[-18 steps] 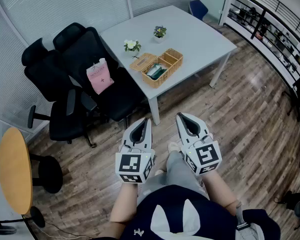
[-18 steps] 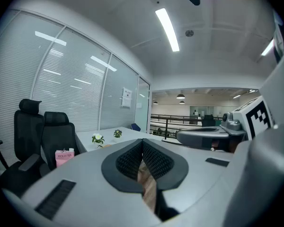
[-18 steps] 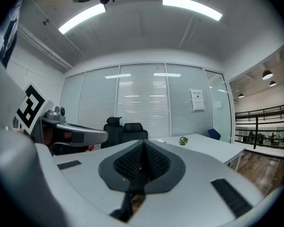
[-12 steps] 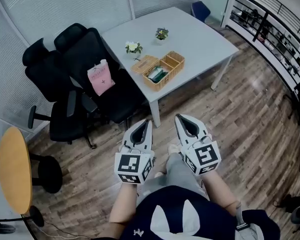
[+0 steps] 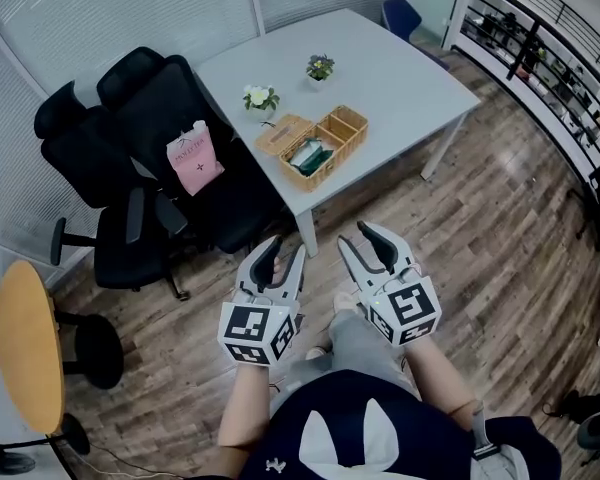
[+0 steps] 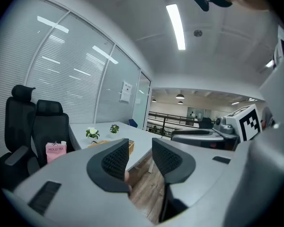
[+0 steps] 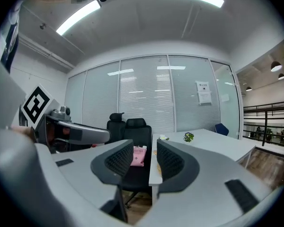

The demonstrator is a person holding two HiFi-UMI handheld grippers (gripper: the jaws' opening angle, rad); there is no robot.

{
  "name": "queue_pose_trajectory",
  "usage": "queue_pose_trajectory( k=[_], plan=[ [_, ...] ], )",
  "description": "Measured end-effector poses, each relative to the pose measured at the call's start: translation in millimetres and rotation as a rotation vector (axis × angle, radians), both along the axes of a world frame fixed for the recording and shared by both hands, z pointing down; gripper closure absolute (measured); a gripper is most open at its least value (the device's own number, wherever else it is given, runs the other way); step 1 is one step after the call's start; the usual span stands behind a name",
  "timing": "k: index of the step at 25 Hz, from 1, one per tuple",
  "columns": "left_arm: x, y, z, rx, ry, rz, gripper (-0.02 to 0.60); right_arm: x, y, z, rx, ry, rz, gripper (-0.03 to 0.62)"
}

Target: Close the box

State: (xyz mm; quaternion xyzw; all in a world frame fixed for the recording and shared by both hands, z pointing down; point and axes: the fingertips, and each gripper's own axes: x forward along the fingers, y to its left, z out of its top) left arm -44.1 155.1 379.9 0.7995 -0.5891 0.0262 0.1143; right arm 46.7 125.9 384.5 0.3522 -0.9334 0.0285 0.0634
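A wicker box stands on the grey table, near its front corner. Its lid lies folded open to the left, and something greenish-white shows inside. Both grippers hover over the wood floor in front of the person, well short of the table. My left gripper is open with nothing between its fingers. My right gripper is open and empty too. The left gripper view shows its open jaws, with the box small and far behind them. In the right gripper view only air lies between the jaws.
Two black office chairs stand left of the table, one bearing a pink packet. Two small potted plants sit behind the box. A round wooden table is at far left, a railing at right.
Both grippers' jaws were together and now stand apart, with nothing between them. The head view has shifted slightly; the hands stay in front of the body.
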Motion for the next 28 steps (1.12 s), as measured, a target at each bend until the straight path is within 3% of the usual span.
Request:
queue_pose_trajectory(
  k=[11,28],
  plan=[
    [-26,-72,25,-0.071,0.029,-0.027,0.380,-8,-77,33,-0.072,0.075,-0.064,0.390],
    [-33,-170,47,-0.136,0.070,-0.094,0.373,-14,-173,66,-0.093,0.177,-0.196,0.391]
  ],
)
